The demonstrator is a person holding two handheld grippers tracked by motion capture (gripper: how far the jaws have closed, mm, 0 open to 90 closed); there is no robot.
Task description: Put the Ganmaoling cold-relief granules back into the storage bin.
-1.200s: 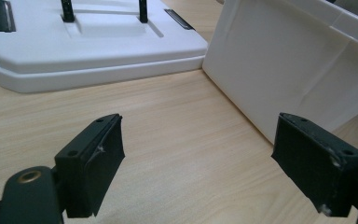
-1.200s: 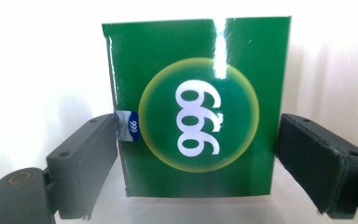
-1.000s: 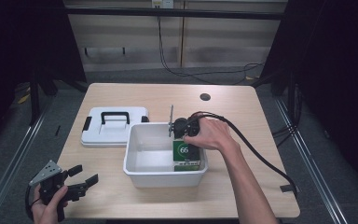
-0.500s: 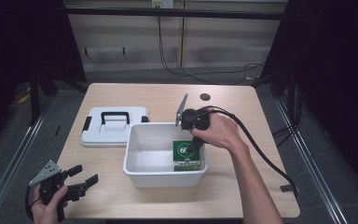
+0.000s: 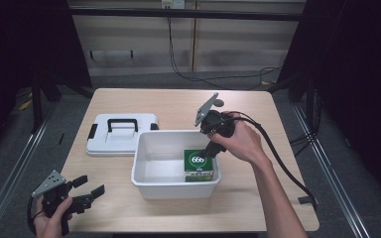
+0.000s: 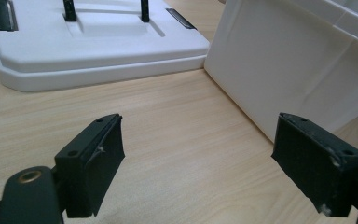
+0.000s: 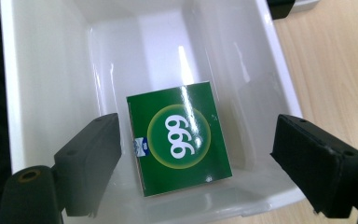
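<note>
Left gripper (image 5: 87,194): low over counter (image 5: 258,198) near tub's front-left corner, jaws apart, empty, unmoved.
Tub (image 5: 144,181): mid-counter, open.
Green box (image 5: 198,166): flat in tub's right end, free of any grip.
Right gripper (image 5: 212,147): now lifted above tub's right rim, jaws apart, empty; placing likely done.
Lid (image 5: 121,136): beyond tub's left end, off.

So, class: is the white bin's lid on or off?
Off. The lid lies flat on the table beside the open bin, which holds a green box.
</note>
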